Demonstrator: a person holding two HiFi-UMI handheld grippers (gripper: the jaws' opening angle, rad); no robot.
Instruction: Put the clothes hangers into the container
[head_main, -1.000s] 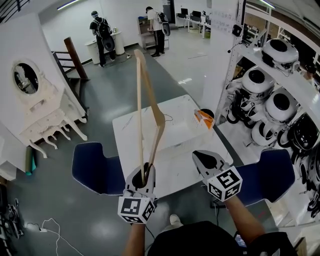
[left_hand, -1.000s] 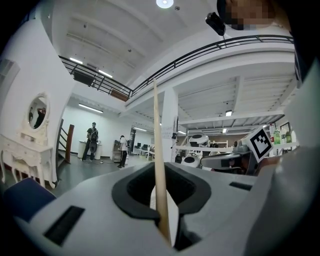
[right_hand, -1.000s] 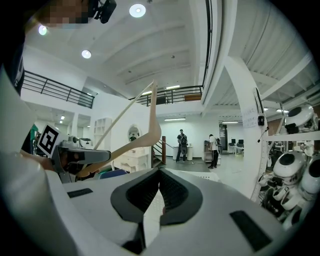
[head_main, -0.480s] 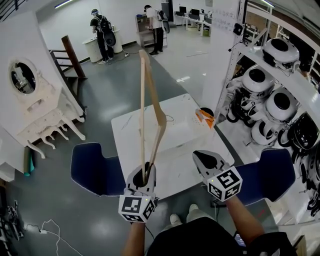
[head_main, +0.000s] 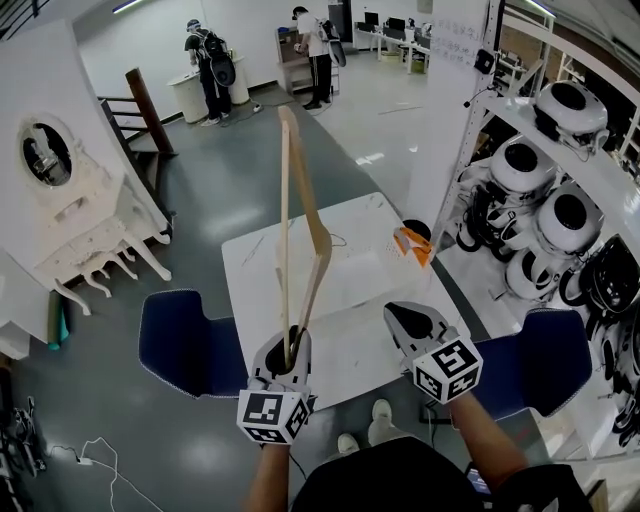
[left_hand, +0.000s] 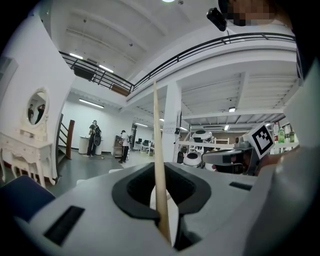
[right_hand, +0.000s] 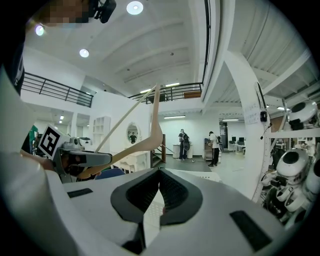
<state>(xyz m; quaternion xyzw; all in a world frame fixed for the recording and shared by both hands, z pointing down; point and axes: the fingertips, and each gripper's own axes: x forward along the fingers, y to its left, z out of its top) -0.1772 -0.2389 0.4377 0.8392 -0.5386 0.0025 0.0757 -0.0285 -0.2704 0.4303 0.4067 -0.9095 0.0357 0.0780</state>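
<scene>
Grey workshop floor surrounds 1 white table (head_main: 255, 290), with 1 blue chair (head_main: 185, 340) at its left and 1 blue chair (head_main: 545, 350) at its right. On the left stands a white dresser (head_main: 70, 200) with an oval mirror. On the right, shelving (head_main: 560, 160) carries round white-and-black units. 2 people (head_main: 205, 60) stand at the far end of the room.

Container: 1 white perforated container (head_main: 365, 272) rests on the right part of the table, with an orange item (head_main: 412, 243) just beyond its right end.

Left gripper (head_main: 288, 345): positioned at the near left edge of the table. Its jaws are narrow and clamped on the base of 1 wooden clothes hanger (head_main: 322, 255). The hanger stands upright, rising from the jaws toward the far side, and is outside the container. The left gripper view shows the hanger (left_hand: 157, 165) passing straight up between the 2 pads.

Right gripper (head_main: 412, 322): positioned at the near right edge of the table. In the right gripper view its jaws (right_hand: 159, 172) meet at the tips and grip nothing; the hanger (right_hand: 145, 142) appears at its left.
</scene>
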